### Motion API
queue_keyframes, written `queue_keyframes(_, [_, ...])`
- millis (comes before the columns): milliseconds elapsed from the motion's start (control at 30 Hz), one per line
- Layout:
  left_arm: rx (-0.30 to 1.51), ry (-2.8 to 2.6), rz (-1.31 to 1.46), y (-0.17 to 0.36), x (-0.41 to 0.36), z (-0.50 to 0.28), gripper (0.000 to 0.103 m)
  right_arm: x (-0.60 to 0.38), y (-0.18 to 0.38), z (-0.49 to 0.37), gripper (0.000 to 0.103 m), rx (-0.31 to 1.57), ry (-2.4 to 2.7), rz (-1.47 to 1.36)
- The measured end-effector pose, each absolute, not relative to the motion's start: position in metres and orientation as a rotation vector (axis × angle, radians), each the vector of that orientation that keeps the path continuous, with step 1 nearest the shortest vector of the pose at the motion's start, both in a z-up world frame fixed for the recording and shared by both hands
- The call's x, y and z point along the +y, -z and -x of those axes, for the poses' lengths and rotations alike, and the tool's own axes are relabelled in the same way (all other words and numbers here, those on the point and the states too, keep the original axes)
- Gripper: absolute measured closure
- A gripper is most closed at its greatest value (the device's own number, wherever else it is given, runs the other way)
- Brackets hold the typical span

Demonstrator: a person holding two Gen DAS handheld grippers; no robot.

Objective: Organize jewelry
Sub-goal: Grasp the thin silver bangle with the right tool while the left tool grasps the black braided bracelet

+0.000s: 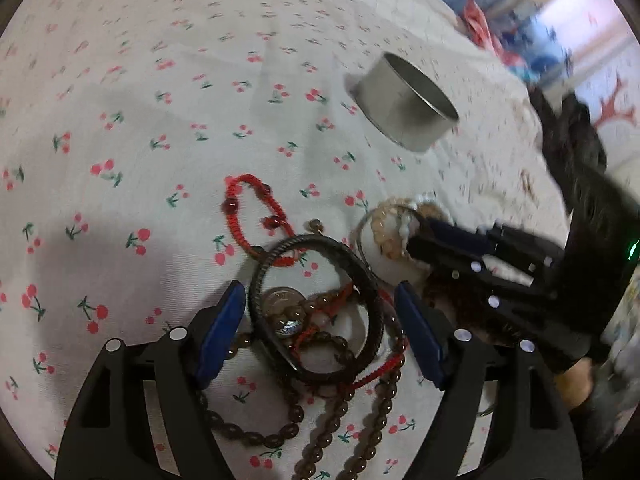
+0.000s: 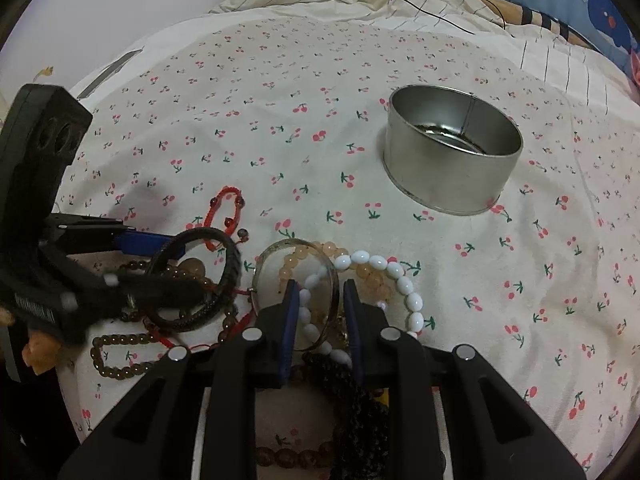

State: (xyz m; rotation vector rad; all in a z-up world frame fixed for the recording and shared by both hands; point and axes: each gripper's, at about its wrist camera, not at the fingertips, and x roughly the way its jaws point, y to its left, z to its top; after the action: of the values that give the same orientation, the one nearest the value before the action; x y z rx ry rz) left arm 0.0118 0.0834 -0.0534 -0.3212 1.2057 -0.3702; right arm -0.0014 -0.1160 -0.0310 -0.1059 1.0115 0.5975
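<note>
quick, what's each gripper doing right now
Left gripper: open, straddling the black bangle, not gripping.
Right gripper: open around the white bead bracelet.

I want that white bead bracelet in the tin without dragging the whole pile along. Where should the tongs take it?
Grip the white bead bracelet on its outer right arc, coming from above on the tin's side. That stretch lies alone on the cherry-print sheet, while its left part crosses inside the clear bangle over peach beads.
</note>
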Motion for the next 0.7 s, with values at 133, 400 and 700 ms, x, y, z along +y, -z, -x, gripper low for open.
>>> queue_keyframes(133, [1.204, 0.35, 0.257, 0.054, 0.081, -0.011, 0.03, -0.116, 0.031, 0.002, 0.095, 1.014, -0.62, 0.087])
queue_keyframes(400, [1.168, 0.287, 0.212, 0.05, 0.085, -0.013, 0.09, -0.123, 0.023, 0.004, 0.096, 0.982, -0.613, 0.053])
queue_keyframes(700, [1.076, 0.308, 0.171, 0.023, 0.086, -0.011, 0.092, -0.134, 0.008, 0.003, 0.096, 0.942, -0.617, 0.005])
